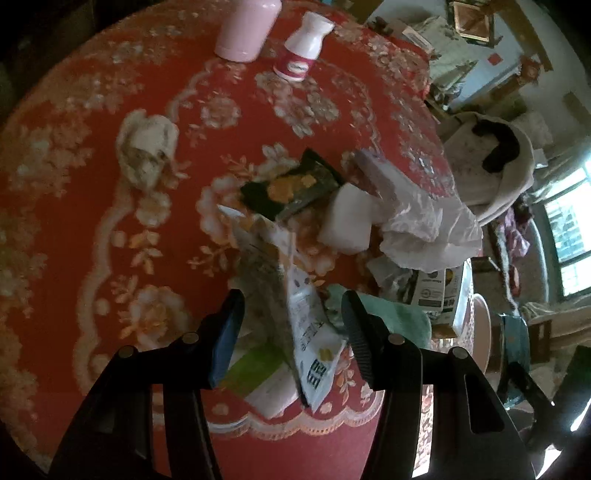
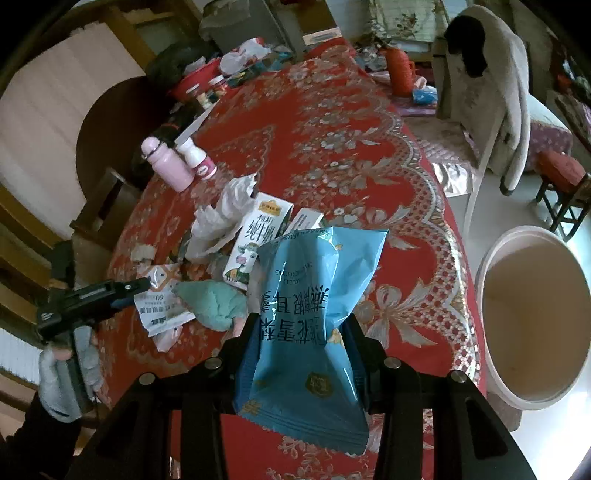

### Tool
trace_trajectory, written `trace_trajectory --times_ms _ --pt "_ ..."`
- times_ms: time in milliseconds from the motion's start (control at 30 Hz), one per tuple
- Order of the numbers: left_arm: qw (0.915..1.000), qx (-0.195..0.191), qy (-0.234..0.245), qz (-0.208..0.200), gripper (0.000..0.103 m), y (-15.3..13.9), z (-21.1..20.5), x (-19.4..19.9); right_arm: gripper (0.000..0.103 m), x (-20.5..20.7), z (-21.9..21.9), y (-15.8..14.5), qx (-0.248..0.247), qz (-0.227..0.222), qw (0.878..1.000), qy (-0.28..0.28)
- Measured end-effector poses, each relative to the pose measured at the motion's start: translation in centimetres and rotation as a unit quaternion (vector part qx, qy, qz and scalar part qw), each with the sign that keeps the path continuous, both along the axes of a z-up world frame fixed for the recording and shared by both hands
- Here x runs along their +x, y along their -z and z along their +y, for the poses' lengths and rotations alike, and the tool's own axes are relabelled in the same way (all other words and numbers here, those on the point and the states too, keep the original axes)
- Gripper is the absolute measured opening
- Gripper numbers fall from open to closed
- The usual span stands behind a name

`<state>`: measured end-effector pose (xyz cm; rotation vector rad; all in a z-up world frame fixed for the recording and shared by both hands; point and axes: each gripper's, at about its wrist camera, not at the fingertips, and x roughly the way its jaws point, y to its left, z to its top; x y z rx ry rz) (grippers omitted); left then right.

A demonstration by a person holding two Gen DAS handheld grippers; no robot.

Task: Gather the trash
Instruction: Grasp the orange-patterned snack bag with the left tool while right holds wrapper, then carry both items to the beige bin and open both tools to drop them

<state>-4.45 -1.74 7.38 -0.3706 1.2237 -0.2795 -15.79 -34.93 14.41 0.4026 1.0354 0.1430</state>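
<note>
My right gripper (image 2: 299, 325) is shut on a blue snack bag (image 2: 310, 314) and holds it above the red floral tablecloth (image 2: 332, 129). A cream bin (image 2: 532, 321) stands on the floor to its right. My left gripper (image 1: 291, 310) is open, its fingers on either side of a white and orange wrapper (image 1: 295, 295) that lies on the table; it also shows in the right wrist view (image 2: 162, 299). Beyond it lie a dark green packet (image 1: 291, 188), a white plastic bag (image 1: 417, 225), a milk carton (image 2: 255, 240) and a crumpled tissue (image 1: 147, 151).
A pink bottle (image 1: 247, 26) and a small white bottle (image 1: 303, 48) stand at the table's far side. A green cloth (image 2: 218, 302) lies by the wrapper. A chair with a coat (image 2: 491, 88) and a red stool (image 2: 561, 177) stand off the table's right edge.
</note>
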Motion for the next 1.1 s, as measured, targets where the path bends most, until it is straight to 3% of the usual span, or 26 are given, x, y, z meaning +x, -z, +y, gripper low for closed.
trace_trajectory --times_ms 33,100,233,400,533,767,1100 --pt "1.0 0.002 0.006 -0.002 0.05 0.3 -0.3 0.0 0.042 0.0 0.1 0.0 -0.001 0.001 1.0 -0.001" --pt "0.9998 0.017 0.012 0.002 0.005 0.9 -0.7 0.3 0.042 -0.1 0.2 0.0 -0.004 0.001 1.0 -0.001" --pt "0.9994 0.018 0.023 -0.018 0.005 -0.6 -0.2 -0.1 0.042 -0.5 -0.3 -0.3 -0.004 -0.004 1.0 0.01" --pt "0.9973 0.018 0.027 -0.066 0.005 -5.3 0.4 -0.4 0.042 -1.0 -1.7 -0.4 -0.001 -0.007 0.999 0.033" --pt "0.9934 0.001 0.058 -0.099 0.005 -8.6 -2.0 -0.9 0.042 -1.7 -3.6 0.0 0.0 0.0 0.998 0.061" --pt "0.9803 -0.046 0.157 -0.11 0.005 -10.5 -12.4 -2.2 0.042 -3.9 -8.9 0.9 -0.009 0.011 0.992 0.122" --pt "0.9487 -0.062 0.297 -0.089 0.005 -8.8 -31.2 -5.3 0.042 -7.6 -18.7 3.7 -0.022 0.054 0.974 0.218"
